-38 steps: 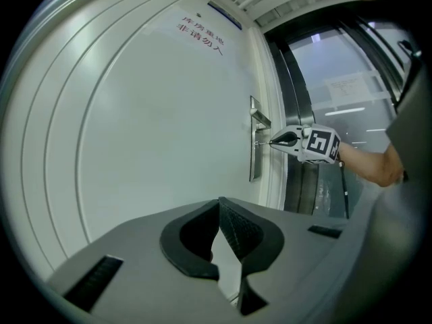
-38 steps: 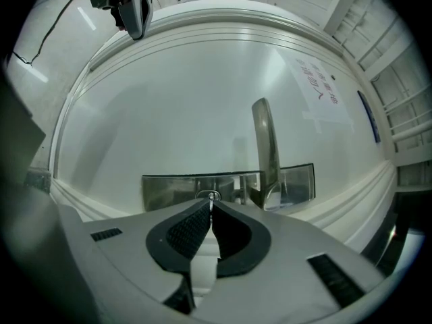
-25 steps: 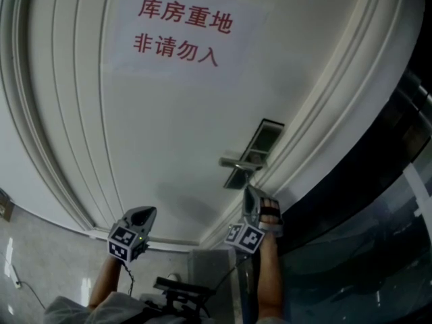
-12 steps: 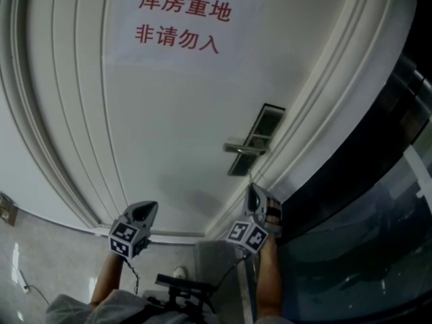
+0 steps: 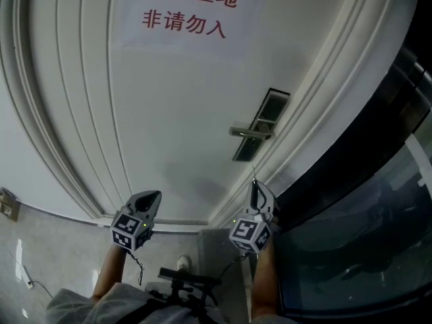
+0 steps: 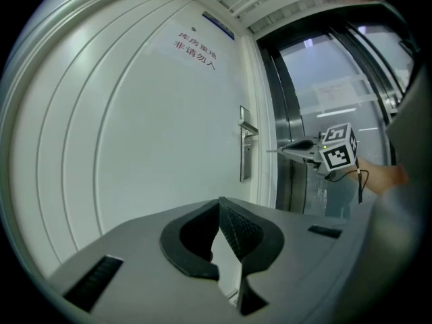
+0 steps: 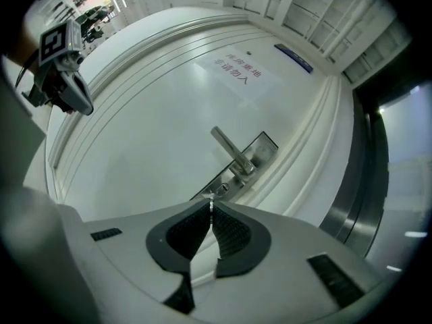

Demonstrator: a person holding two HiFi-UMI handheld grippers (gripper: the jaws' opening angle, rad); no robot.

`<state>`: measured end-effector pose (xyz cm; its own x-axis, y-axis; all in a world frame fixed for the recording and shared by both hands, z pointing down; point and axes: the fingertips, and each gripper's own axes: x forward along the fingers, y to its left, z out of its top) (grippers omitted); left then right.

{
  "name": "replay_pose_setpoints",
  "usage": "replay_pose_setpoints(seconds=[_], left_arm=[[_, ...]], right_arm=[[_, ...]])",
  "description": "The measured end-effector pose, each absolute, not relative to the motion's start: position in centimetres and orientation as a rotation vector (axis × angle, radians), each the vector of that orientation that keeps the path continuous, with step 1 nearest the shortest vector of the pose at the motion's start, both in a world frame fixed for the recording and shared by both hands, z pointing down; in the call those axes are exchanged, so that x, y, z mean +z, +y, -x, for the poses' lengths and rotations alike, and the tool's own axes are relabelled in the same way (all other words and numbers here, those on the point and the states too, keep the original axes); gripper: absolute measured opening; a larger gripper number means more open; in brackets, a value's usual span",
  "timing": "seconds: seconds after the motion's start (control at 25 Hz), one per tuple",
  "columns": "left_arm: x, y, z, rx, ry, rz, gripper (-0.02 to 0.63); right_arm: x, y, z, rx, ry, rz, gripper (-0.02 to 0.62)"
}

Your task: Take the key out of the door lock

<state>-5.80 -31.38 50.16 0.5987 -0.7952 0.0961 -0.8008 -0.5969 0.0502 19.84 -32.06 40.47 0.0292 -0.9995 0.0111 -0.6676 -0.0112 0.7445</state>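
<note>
2 grippers by white panelled door [image 5: 169,113]: right gripper [image 7: 210,209], fingers clamped on thin silver key [image 7: 210,200], key out of steel lock plate [image 7: 263,148], near it; left gripper [image 6: 218,202], fingers together, nothing btwn.

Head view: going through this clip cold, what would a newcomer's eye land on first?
The paper sign with red characters stands out high on the white door. At the door's right edge, a metal lever handle crosses a dark lock plate. Just below it, the right gripper pinches a thin key, clear of the lock. The left gripper is shut and empty at lower left.
</note>
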Motion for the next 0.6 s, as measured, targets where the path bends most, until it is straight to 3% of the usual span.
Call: replay_pose_setpoints(seconds=[0.6], left_arm=[[49.4, -28.9, 7.3, 0.063, -1.422, -2.728, 0.005]], right_arm=[[44.2, -27.5, -18.4, -0.272, -2.028, -1.965, 0.020]])
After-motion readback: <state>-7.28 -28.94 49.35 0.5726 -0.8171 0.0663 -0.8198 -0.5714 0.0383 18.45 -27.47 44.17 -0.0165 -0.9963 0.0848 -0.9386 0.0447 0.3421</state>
